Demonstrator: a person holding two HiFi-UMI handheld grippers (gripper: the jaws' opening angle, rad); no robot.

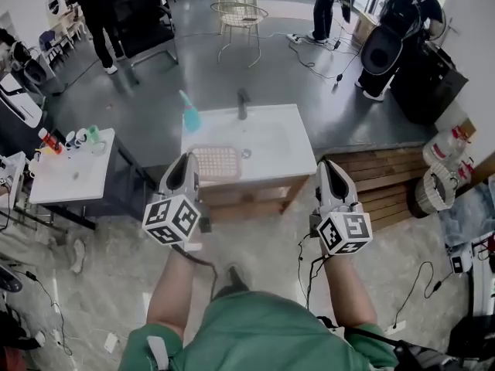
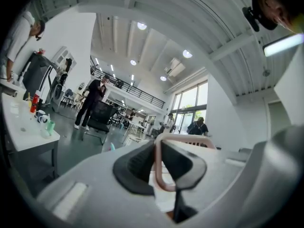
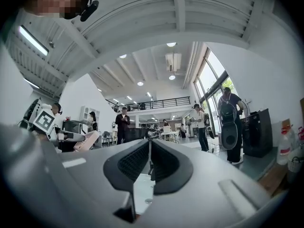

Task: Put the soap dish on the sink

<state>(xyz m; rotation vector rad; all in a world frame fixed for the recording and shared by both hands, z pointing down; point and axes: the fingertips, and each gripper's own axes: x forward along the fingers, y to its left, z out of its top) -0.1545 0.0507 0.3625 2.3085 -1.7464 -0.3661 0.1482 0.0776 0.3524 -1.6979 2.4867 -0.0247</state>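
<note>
Closest to the camera is the person's green shirt (image 1: 255, 338), and both arms reach forward from it. The left claw (image 1: 188, 161) is clenched on the soap dish (image 1: 216, 163), with the dish's pink rim (image 2: 157, 167) pinched between the two dark pads. The dish extends to the right of this claw, over the front left part of the white sink (image 1: 274, 134). It seems to lie on the sink, but I cannot tell for sure whether it touches. Beyond the dish are the drain (image 1: 245, 154) and, further ahead, the dark faucet (image 1: 242, 103). A teal bottle (image 1: 190, 117) stands ahead of the left claw, at the back left corner of the sink. The right claw (image 3: 150, 151) is clenched with nothing in it, pads together, near the sink's front right corner. Well to the left of the left claw is a small white surface (image 1: 73, 178) with bottles on it.
</note>
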